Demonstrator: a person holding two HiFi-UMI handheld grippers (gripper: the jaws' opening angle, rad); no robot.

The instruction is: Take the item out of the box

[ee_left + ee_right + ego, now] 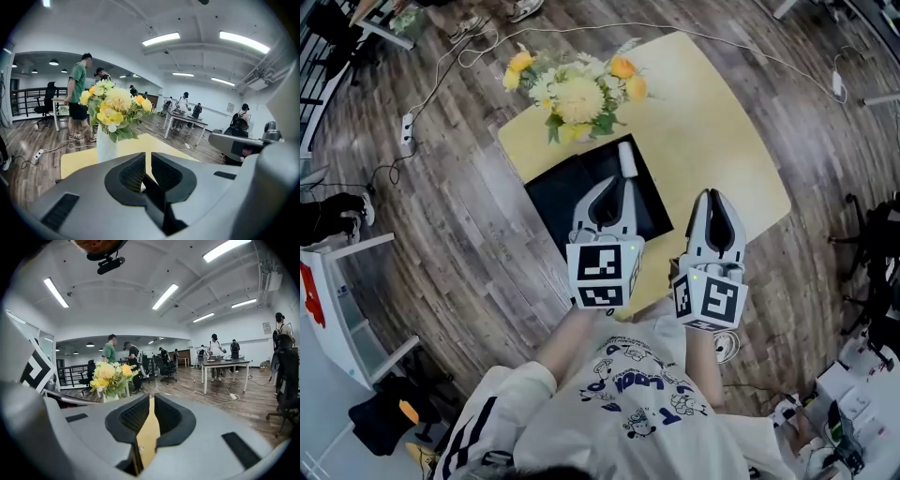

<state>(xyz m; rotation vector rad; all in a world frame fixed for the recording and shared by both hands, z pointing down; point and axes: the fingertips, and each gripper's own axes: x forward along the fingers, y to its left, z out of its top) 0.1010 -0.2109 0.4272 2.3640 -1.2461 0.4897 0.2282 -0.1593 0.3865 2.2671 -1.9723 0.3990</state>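
A flat black square box (555, 194) is lying on the pale yellow rounded table (717, 122), and a slim white stick-shaped item (627, 157) is resting at the box's far edge, just short of the white vase of yellow and white flowers (577, 94). The item's long axis is running roughly from twelve to six o'clock in the head view, tilting slightly toward eleven. The left gripper (614, 192) is hovering over the black box with its tips pointing at about twelve o'clock, so the item is sitting just beyond them, nearly in line with the jaws. The jaws are pressed together on nothing, as the left gripper view is showing. The right gripper (712, 197) is hanging over bare tabletop at the box's three o'clock side, well apart from the item, its jaws likewise drawn together and empty. The left is clearly the nearer one, and it is probably needing to open its jaws before straddling the item across its narrow width.
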